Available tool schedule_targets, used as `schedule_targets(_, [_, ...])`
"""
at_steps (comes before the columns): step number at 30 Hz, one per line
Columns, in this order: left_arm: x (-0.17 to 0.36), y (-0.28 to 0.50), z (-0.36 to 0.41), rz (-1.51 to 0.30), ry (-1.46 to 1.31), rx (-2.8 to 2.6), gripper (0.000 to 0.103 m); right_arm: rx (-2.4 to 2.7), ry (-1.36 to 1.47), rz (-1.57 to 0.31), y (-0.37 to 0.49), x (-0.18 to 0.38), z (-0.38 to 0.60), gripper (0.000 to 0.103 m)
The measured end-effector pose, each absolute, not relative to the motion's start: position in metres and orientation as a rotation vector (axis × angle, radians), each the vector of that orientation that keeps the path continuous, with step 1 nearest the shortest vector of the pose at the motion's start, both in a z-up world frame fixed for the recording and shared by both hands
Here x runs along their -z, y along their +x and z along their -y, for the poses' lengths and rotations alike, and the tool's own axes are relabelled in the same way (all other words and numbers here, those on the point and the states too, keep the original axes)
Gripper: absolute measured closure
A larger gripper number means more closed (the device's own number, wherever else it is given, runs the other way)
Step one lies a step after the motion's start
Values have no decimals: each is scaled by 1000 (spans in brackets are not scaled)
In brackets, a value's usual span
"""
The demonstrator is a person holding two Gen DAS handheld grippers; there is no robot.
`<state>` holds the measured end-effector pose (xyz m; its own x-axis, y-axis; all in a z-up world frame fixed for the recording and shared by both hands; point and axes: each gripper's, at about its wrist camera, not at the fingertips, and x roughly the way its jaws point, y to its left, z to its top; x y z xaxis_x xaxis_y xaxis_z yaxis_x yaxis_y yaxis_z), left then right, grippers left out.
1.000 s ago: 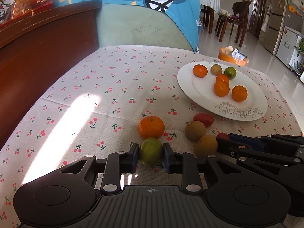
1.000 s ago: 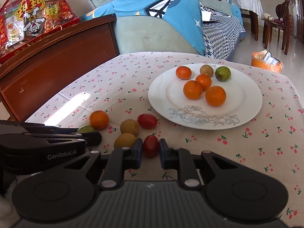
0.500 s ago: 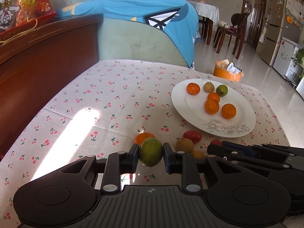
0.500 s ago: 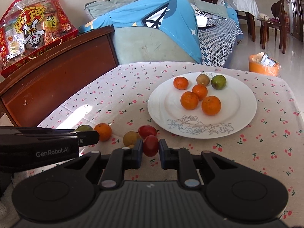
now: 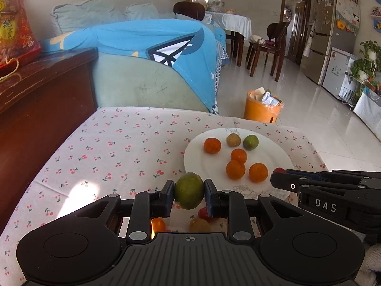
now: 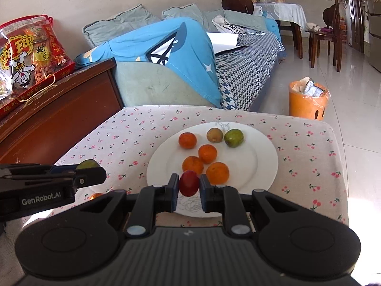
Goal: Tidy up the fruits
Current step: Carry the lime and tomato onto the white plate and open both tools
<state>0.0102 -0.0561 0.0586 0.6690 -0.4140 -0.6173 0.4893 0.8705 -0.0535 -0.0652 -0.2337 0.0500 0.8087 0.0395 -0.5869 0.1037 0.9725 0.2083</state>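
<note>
Left claw (image 5: 189, 194): jaws pinched on a green-yellow citrus fruit (image 5: 189, 190), carried clear of the bench (image 5: 107, 157), short of the plate's near rim.

Right claw (image 6: 189, 187): jaws pinched on a small red fruit (image 6: 189, 182), held over the near part of the white plate (image 6: 262, 162), just beside the oranges there.

Plate contents, six pieces: four orange mandarins, one being (image 6: 187, 140); one brownish kiwi-like fruit (image 6: 214, 135); one green fruit (image 6: 233, 137). All sit loosely in the plate's far and middle parts; the near part, with its drawn flower, is bare.

Bench, cherry-print cloth, items outstanding: one orange mandarin (image 5: 158, 224), one yellow-brown fruit (image 5: 199, 224), one red fruit (image 5: 203, 212), each glimpsed through the left claw's frame. More may be hidden beneath it; cannot tell.

Progress, judged: over half. Six pieces placed, two in transit and not yet set down, at least three left to collect. Space on the plate looks ample for the remainder.
</note>
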Motion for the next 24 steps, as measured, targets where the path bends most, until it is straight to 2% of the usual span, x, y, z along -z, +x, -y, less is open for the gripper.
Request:
schedule_targets(8, [-48,36,86,-690,195,572,79,90,320,-688,-43,-42,278,85])
schedule_targets(19, [-25,59,108,-733,215,589,78,117,354,-703,-17,-24,292,85])
schedule_targets(24, [-25,63,116,-713,224,594,77,118,364,-705,-13,-21,294,81])
